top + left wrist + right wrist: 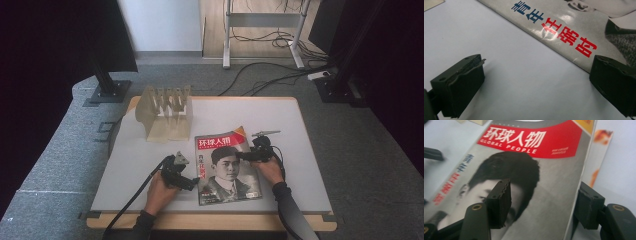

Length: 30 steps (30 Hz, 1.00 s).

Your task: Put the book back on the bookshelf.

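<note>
The magazine (227,167) lies flat, long axis away from me, title far; my right tool (248,156) straddles its right edge unclamped, left tool (192,183) apart at its left edge

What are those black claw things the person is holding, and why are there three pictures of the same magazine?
Those are hand-held grippers: pinchers with two black jaws, one in each hand. One picture comes from a camera high above the white table. The other two come from small cameras riding on the grippers, so they look very close.

A magazine with a red title lies flat on the table, and a pale slotted rack stands behind it.

The left gripper is open at the magazine's edge, one jaw over the cover. The right gripper sits at the opposite edge, one jaw above the cover, one outside the edge. Neither has pinched the magazine yet.
</note>
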Available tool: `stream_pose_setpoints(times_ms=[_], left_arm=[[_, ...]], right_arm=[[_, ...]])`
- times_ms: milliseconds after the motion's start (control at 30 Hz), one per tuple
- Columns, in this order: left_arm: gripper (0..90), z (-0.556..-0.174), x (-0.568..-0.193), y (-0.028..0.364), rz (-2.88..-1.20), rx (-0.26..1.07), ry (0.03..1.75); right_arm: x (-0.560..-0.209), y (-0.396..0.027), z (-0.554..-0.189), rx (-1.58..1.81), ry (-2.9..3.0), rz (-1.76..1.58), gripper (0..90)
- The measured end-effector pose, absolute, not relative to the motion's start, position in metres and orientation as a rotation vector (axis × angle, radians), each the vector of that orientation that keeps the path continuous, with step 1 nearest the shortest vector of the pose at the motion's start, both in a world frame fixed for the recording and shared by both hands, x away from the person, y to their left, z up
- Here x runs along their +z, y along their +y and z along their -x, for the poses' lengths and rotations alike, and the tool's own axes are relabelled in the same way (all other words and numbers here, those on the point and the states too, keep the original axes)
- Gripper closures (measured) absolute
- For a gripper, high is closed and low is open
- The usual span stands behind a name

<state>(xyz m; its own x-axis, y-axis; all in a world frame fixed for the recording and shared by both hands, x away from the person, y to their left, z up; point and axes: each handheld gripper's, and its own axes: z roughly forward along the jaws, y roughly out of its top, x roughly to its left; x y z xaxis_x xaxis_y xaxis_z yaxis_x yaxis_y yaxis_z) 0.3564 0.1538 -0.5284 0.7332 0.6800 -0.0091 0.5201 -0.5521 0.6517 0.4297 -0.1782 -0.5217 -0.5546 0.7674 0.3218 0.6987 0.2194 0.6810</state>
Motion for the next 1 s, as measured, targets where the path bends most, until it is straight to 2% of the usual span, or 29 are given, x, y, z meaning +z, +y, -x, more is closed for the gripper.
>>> stream_pose_setpoints(times_ms=[233, 300, 433, 500, 900, 1000], left_arm=[[0.0, -0.356, -0.528, 0.154, -2.288, 0.324, 0.901], [0.0, -0.356, -0.528, 0.154, -2.288, 0.325, 0.901], [0.0, -0.356, -0.529, 0.154, -2.285, 0.324, 0.903], [0.0, -0.356, -0.528, 0.154, -2.285, 0.322, 0.902], [2.0, -0.359, -0.525, 0.158, -2.304, 0.291, 0.883], [3.2, -0.363, -0.522, 0.162, -2.275, 0.223, 0.912]], right_arm=[[-0.515, -0.178, -0.447, 1.264, 2.407, -1.395, 50.5], [-0.511, -0.174, -0.451, 1.204, 2.441, -1.369, 57.5], [-0.5, -0.169, -0.45, 1.067, 2.487, -1.306, 79.0], [-0.495, -0.168, -0.448, 1.064, 2.507, -1.292, 84.1], [-0.452, -0.16, -0.425, 1.084, 2.54, -1.089, 85.6], [-0.442, -0.158, -0.418, 1.086, 2.528, -1.047, 85.7]])
